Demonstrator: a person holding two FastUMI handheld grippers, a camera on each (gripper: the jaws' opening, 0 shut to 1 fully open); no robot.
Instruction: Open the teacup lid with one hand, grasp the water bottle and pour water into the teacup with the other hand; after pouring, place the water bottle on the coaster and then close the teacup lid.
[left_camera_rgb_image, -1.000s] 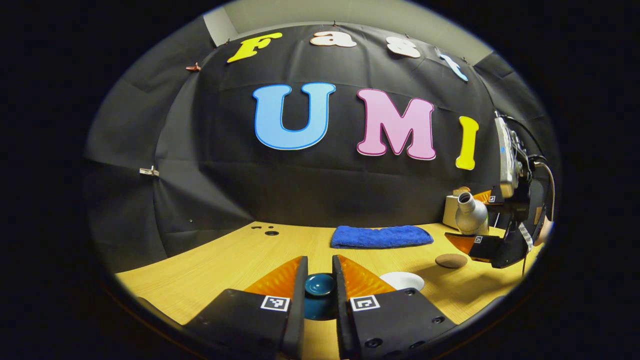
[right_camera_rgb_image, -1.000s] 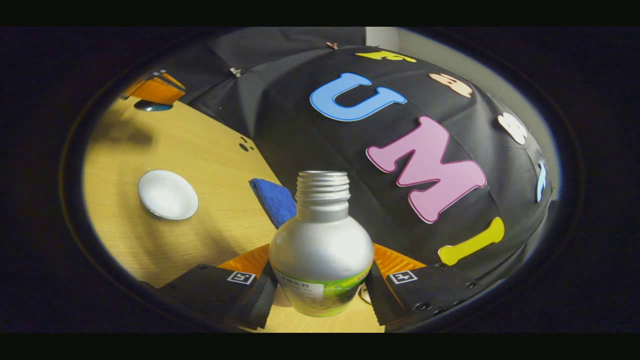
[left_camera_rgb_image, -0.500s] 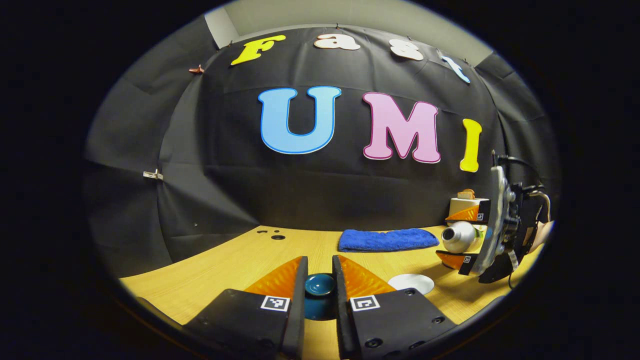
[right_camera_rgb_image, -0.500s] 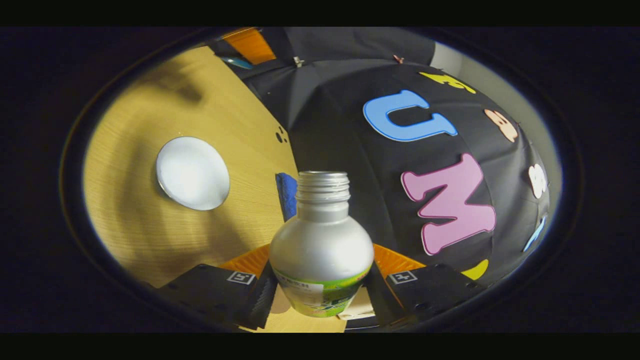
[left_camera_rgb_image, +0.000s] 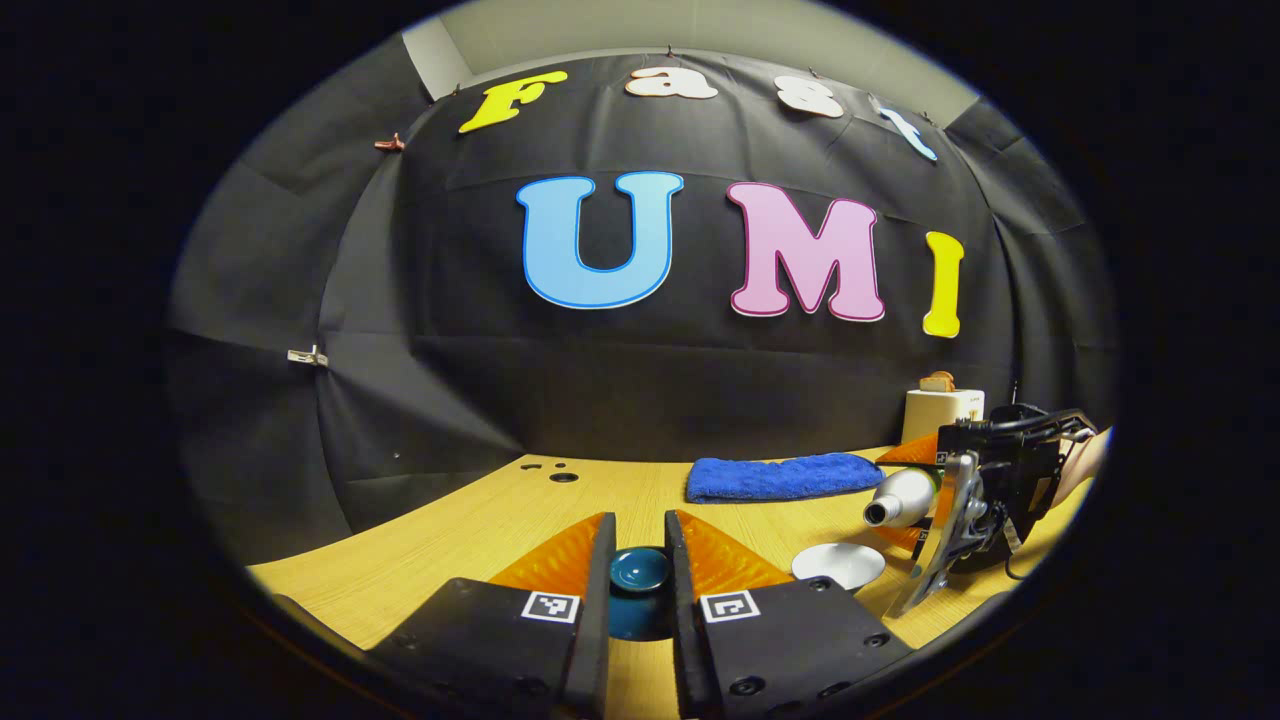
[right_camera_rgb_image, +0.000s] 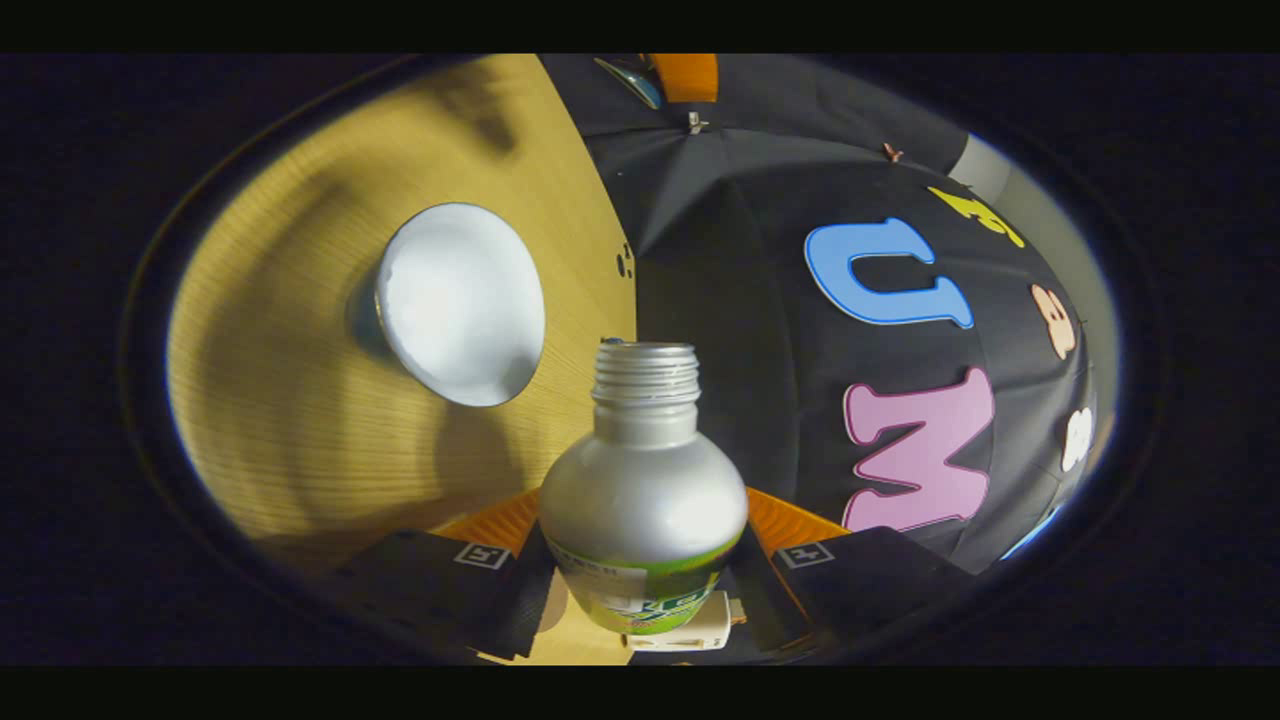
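silver water bottle (right_camera_rgb_image: 642, 500), illegible green label

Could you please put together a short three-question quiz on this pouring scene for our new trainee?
1. True or false: the water bottle is tipped with its open mouth toward the teacup.
2. Which tongs hold the teacup lid? A) left tongs B) right tongs
3. Fill in: the folded cloth beyond the teacup is ____.

Key: 1 true; 2 A; 3 blue.
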